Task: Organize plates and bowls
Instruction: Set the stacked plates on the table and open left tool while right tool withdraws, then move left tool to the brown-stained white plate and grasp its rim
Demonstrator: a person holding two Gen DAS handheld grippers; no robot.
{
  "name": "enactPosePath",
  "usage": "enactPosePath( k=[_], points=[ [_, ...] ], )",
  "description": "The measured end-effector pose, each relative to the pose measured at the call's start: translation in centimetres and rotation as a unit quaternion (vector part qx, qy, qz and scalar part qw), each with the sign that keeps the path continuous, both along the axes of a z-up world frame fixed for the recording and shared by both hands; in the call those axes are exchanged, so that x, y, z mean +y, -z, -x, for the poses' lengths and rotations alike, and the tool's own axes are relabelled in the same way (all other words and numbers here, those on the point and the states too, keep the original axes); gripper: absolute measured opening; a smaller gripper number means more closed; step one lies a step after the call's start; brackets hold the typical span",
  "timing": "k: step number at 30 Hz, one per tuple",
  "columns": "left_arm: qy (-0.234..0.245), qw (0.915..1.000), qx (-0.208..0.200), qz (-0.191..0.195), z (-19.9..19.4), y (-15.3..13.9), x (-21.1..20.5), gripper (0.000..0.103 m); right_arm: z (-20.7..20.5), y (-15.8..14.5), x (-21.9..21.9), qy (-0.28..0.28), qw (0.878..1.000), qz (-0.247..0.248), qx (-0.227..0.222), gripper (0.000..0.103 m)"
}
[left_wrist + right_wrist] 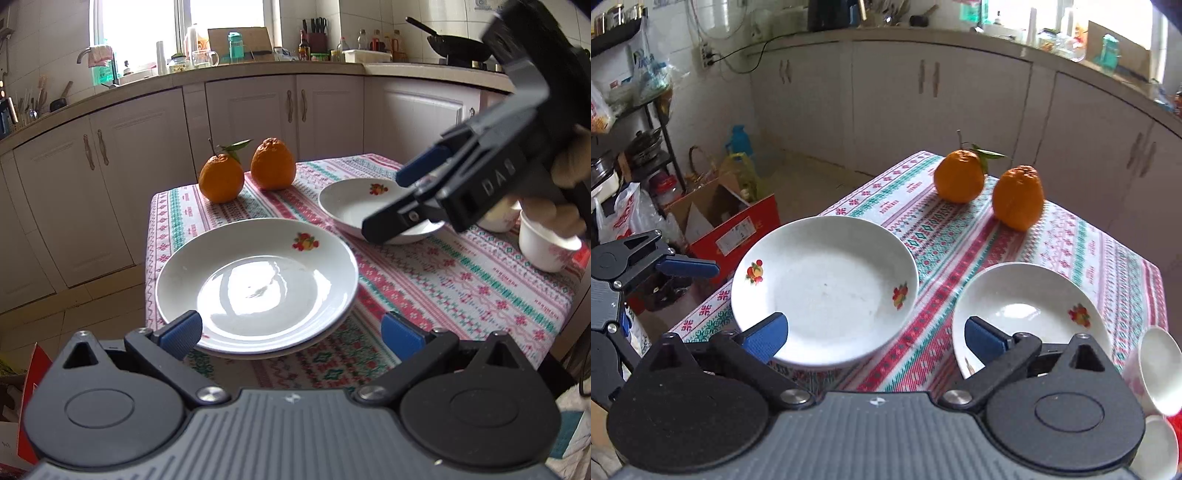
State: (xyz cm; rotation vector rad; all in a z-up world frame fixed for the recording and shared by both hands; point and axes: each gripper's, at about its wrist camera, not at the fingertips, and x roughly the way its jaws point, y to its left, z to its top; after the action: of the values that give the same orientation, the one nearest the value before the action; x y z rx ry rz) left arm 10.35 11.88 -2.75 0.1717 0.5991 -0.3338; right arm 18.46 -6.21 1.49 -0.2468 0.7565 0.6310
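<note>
A stack of two white fruit-print plates (pixel 258 284) (pixel 823 288) sits at the table's near corner. My left gripper (pixel 291 330) is open, its fingers on either side of the stack's near rim without pressing it; one of its blue pads (pixel 690 267) shows at the left of the right wrist view. A single white plate (pixel 354 203) (pixel 1027 310) lies farther right. My right gripper (pixel 386 205) (pixel 877 338) hovers open above it, empty. White bowls (pixel 546 247) (pixel 1160 369) stand at the right edge.
Two oranges (pixel 221 179) (pixel 1017 199) sit at the far end of the patterned tablecloth (pixel 461 288). The plate stack is close to the table edge. On the floor beyond it are a red cardboard box (pixel 738 229) and bags. Kitchen cabinets (pixel 258 110) line the back.
</note>
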Motion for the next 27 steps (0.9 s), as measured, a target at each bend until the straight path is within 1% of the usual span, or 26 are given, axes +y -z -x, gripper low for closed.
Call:
enactPosePath(
  k=[4, 8, 11, 15, 18, 22, 27],
  points=[
    [-0.002, 0.9999, 0.005, 0.011, 0.5, -0.1, -1.2, 0.102, 2.2, 0.2, -2.6, 0.043, 0.999, -0.029, -0.013, 0.103],
    [0.001, 0.9998, 0.013, 0.012, 0.5, -0.2, -2.3, 0.102, 3.9, 0.8, -4.8, 0.089, 0.995, -0.024, -0.04, 0.103],
    [0.004, 0.9998, 0.016, 0.005, 0.4, -0.3, -3.2, 0.102, 4.8, 1.5, -6.5, 0.108, 0.993, -0.021, -0.041, 0.103],
    [0.014, 0.9997, 0.015, -0.01, 0.0, -0.6, -4.3, 0.102, 5.2, 2.3, -8.2, 0.128, 0.991, -0.025, -0.03, 0.103],
    [0.021, 0.9994, 0.025, -0.012, -1.1, -1.1, -4.8, 0.102, 4.9, 3.2, -8.9, 0.142, 0.989, -0.029, -0.024, 0.103],
    [0.033, 0.9985, 0.041, -0.011, -3.6, -2.1, -5.3, 0.102, 4.4, 4.7, -8.8, 0.149, 0.988, -0.008, -0.031, 0.103],
    [0.055, 0.9968, 0.043, -0.039, -7.4, -3.2, -6.7, 0.102, 2.4, 6.5, -8.2, 0.162, 0.987, 0.003, -0.014, 0.103]
  ],
)
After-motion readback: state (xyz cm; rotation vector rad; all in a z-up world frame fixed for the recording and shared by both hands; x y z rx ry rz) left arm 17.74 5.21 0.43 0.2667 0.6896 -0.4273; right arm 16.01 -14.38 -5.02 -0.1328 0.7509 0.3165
